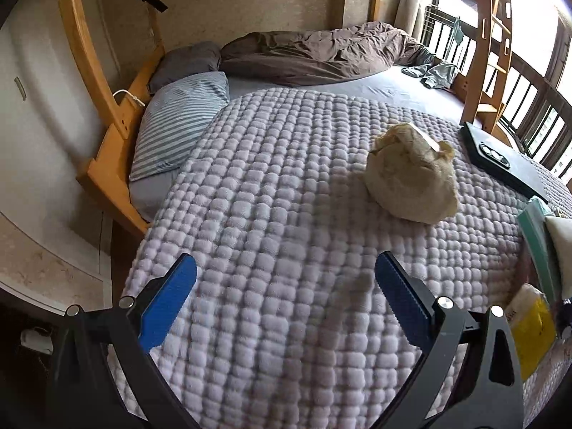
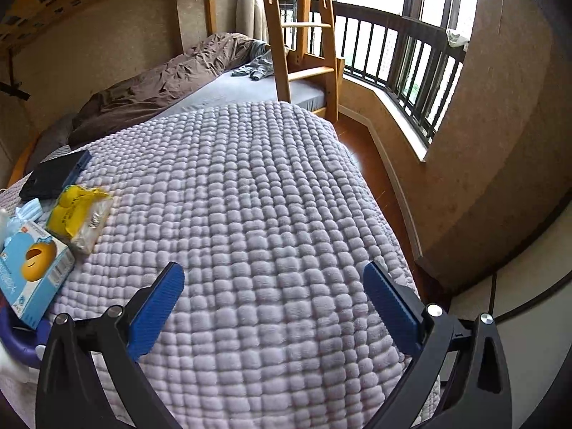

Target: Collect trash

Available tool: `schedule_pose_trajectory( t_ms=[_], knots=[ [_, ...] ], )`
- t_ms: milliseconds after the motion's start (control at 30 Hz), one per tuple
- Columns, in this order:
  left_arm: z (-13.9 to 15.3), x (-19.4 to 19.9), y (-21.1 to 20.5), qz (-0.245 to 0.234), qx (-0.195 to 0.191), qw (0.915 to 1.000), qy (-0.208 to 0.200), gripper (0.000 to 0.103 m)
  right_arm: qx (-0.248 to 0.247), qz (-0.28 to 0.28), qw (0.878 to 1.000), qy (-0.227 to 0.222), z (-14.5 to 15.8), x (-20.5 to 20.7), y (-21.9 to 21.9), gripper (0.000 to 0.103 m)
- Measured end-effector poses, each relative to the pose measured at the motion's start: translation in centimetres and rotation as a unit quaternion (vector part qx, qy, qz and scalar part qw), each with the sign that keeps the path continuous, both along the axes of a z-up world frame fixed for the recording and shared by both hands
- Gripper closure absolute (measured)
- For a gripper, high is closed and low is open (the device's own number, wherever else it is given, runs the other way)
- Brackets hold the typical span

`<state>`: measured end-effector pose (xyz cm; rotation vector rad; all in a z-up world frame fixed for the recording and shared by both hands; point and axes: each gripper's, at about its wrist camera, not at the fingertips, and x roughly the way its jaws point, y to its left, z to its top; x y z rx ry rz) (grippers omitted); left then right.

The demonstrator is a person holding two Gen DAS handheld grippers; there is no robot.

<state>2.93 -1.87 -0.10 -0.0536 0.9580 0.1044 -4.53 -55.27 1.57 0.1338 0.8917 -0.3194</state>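
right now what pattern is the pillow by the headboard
Grey and white stripes on the pillow, clearest in the left wrist view.

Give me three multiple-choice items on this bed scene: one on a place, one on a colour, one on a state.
1. Where does the crumpled paper bag lie?
A. on the quilted blanket
B. on the floor
C. on the striped pillow

2. What colour are the pads on the left gripper?
A. red
B. blue
C. green

3. How does the right gripper stand?
A. shut on a box
B. shut on nothing
C. open

Answers: 1 A, the bag sits on the blanket; 2 B, both pads are blue; 3 C, its jaws are wide apart, holding nothing.
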Motion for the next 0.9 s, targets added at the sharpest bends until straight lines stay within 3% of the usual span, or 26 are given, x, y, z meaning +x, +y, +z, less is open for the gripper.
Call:
schedule_pose_trajectory(
  t_ms=[900],
  knots=[
    [-0.8,-1.7,1.3,0.008,-0.005,0.9999,-0.007,0.001,0.005,-0.002,1.000,0.017,-1.5,-1.9,0.3,0.004]
  ],
)
